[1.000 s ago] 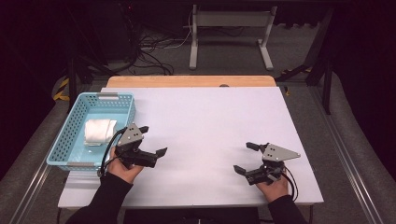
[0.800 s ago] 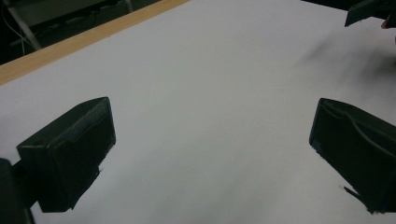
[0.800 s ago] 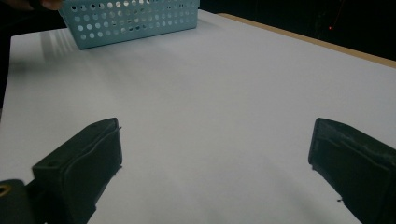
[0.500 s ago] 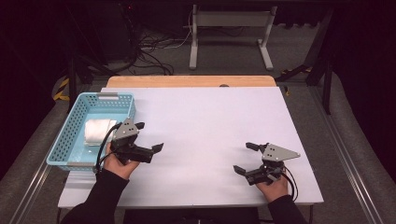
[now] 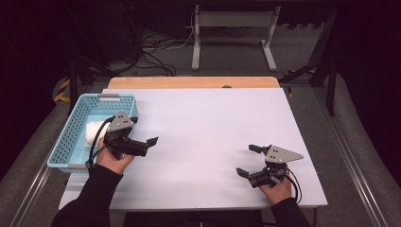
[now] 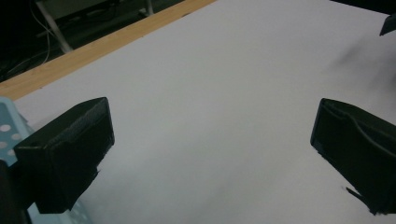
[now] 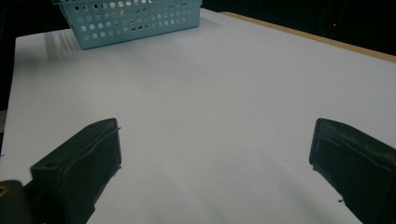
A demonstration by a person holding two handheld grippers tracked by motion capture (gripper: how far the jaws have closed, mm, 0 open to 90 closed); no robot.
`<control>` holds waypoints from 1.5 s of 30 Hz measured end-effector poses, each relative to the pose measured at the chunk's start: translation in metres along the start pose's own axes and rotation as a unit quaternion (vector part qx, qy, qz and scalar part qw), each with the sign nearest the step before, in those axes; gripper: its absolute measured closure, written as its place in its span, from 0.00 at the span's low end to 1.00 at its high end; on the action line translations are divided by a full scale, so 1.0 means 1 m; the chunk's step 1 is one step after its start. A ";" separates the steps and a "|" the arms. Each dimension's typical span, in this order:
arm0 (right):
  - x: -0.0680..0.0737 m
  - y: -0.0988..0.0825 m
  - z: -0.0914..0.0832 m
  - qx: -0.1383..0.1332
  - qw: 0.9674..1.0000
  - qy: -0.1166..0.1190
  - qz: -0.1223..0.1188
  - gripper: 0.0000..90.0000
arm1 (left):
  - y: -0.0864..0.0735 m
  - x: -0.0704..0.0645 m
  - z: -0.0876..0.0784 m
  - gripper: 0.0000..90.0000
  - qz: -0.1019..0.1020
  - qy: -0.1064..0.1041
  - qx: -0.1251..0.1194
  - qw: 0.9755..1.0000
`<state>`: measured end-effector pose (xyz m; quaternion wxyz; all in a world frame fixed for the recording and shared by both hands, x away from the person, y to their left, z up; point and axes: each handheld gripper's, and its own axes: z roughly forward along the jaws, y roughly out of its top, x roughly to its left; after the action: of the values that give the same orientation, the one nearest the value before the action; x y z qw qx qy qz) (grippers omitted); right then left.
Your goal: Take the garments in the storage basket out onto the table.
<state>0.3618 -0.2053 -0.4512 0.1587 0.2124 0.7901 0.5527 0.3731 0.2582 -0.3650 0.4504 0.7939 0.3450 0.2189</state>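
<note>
Overhead, the left gripper [image 5: 137, 135] hovers with jaws wide and empty beside the light-blue perforated basket [image 5: 71, 142]. A white rolled cloth [image 5: 92, 132] lies inside the basket, soft and loosely cylindrical. The right gripper [image 5: 250, 161] rests near the table's [image 5: 213, 123] front edge, jaws also wide and empty. Judged step: approach to the cloth; next, swing the left gripper over the basket rim and descend.

Left gripper view: jaws spread over bare white tabletop.

Right gripper view: jaws spread; the basket [image 7: 135, 21] stands well apart.
</note>
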 end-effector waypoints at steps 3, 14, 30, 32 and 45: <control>0.000 0.000 0.000 -0.001 1.000 0.000 0.001 0.03 | 0.004 0.007 -0.005 0.00 -0.004 0.009 -0.002 1.000; 0.000 0.000 0.000 0.000 1.000 0.001 0.002 0.03 | 0.008 0.030 -0.021 0.00 -0.015 0.032 0.000 0.999; 0.000 0.000 0.001 0.002 1.000 0.003 0.003 0.03 | 0.000 0.062 -0.038 0.00 -0.043 0.069 0.012 0.997; 0.000 0.000 0.001 0.002 1.000 0.004 0.004 0.03 | -0.001 0.067 -0.039 0.00 -0.047 0.072 0.012 0.996; 0.000 0.000 0.001 0.003 1.000 0.006 0.004 0.04 | -0.013 0.090 -0.046 0.01 -0.083 0.091 0.019 0.992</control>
<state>0.3627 -0.2046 -0.4519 0.1512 0.2124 0.7917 0.5525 0.3983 0.3564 -0.3495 0.4187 0.7478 0.4530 0.2454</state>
